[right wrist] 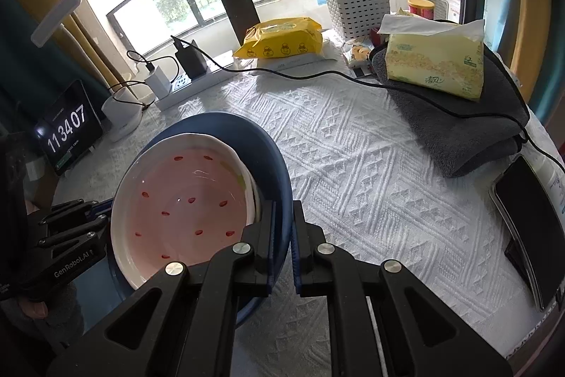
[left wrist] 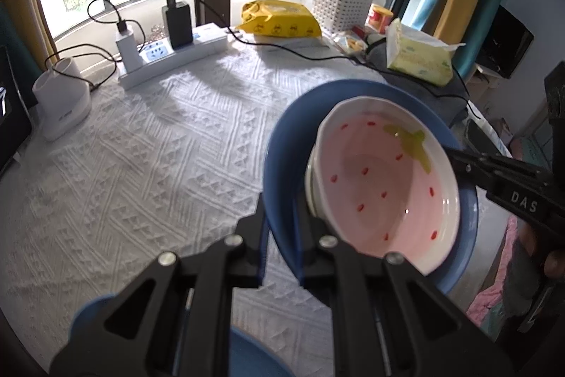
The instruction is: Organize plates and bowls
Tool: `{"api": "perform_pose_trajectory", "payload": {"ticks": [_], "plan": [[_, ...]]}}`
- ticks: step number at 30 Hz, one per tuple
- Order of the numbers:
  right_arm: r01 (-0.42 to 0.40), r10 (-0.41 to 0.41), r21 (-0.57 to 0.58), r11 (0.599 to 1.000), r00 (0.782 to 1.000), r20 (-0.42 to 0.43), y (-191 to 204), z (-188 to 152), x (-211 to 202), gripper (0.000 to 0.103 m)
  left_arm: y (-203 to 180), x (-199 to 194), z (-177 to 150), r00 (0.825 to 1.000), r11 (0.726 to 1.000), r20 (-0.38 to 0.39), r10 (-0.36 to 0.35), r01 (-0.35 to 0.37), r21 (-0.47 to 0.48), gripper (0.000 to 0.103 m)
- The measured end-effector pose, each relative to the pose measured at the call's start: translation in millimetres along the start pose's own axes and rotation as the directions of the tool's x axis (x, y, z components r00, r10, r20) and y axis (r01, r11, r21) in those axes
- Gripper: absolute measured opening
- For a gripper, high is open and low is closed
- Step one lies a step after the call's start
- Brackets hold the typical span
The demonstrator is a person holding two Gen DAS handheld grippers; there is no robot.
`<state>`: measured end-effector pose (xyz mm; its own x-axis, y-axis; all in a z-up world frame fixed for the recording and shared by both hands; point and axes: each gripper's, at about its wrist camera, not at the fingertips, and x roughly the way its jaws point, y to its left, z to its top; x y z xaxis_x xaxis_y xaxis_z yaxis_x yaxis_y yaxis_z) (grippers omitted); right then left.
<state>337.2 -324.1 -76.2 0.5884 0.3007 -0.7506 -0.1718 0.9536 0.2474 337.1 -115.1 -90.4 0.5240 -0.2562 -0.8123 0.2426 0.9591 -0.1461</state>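
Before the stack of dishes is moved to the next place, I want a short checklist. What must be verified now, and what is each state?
1. Left gripper jaws shut on the blue plate rim: ok.
2. Right gripper jaws shut on the opposite rim: ok.
3. Strawberry bowl seated inside the plate: ok.
4. White dish under the bowl, sitting flat: cannot tell.
5. Black cable away from the stack: ok.
6. Plate lifted off the tablecloth: cannot tell.

A yellow pack of wipes [right wrist: 280,37] and a white basket [right wrist: 356,6] sit at the table's far edge. A tissue pack [right wrist: 436,64] lies on a grey towel [right wrist: 455,115]. A phone [right wrist: 533,232] lies at the right edge.
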Motion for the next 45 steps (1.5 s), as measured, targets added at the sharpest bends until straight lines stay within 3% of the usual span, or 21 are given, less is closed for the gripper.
{"api": "perform_pose_trajectory", "payload": {"ticks": [19,45], "plan": [[-0.016,0.017,-0.048,0.999,1.000,0.022,31.2,-3.2,-19.9,0.010,16.1,-41.5,-13.7,0.998,1.000,0.056,0.025,-0.024,-0.018,0.010],[-0.090,0.094,-0.171,0.981,0.996,0.011,121.2,-19.8,-31.4,0.010,79.1,-108.1,-70.8,0.989,0.987,0.113,0.095,-0.078,-0.143,0.010]]}}
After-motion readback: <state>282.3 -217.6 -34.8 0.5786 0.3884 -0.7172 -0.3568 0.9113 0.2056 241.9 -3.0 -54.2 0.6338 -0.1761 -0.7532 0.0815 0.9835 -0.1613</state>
